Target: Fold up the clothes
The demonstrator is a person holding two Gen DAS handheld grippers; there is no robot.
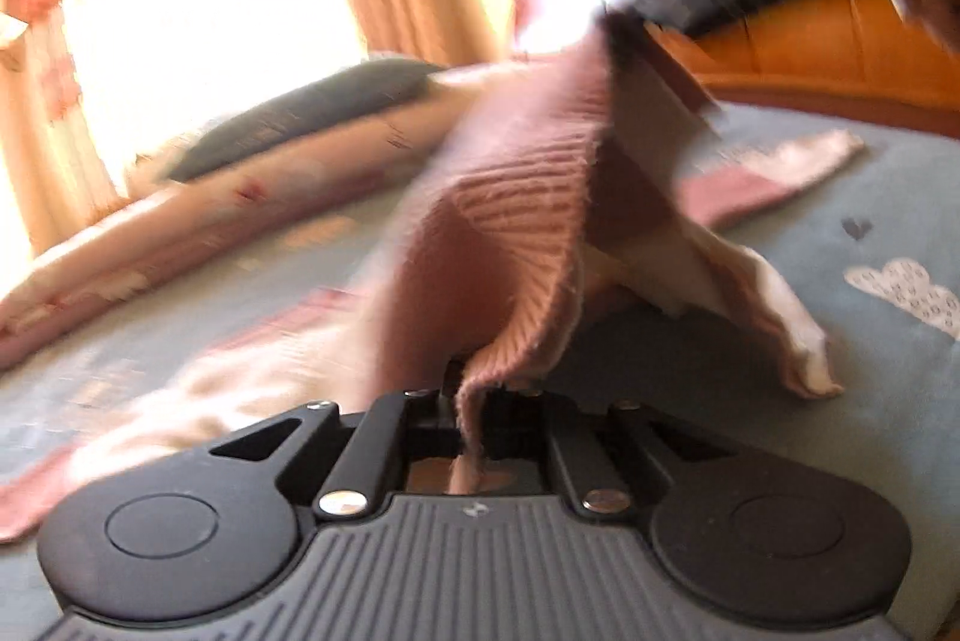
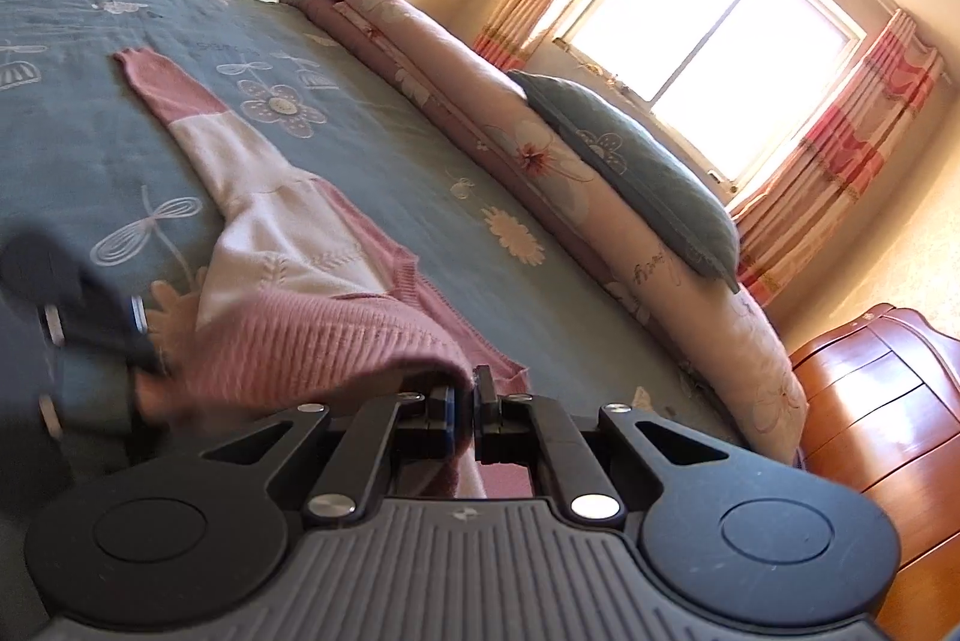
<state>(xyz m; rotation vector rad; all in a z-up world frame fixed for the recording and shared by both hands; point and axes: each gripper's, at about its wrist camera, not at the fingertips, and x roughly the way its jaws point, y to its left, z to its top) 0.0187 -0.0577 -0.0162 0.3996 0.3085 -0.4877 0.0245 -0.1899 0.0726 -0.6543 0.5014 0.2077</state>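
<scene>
Both grippers are pinching the one garment in play, a pink-and-white knitted sweater (image 2: 282, 245): the left gripper (image 1: 474, 401) is clamping a ribbed pink edge between pressed-together jaws, and the right gripper (image 2: 465, 395) is nipping the pink hem the same way. The hem end is lifting off the blue bedspread (image 2: 90, 161), while a sleeve (image 2: 174, 101) is lying stretched out flat on it. Judging from this, a fold of the lower part is under way, the held edge travelling over the body; the left view is blurring, so it is hard to say how far. The next move is calling for both pinches to carry the edge level and lay it down square. Counting: one sweater, two grippers, one rolled floral quilt (image 2: 540, 149), one grey-blue pillow (image 2: 636, 167), one wooden bedside cabinet (image 2: 882, 401).
</scene>
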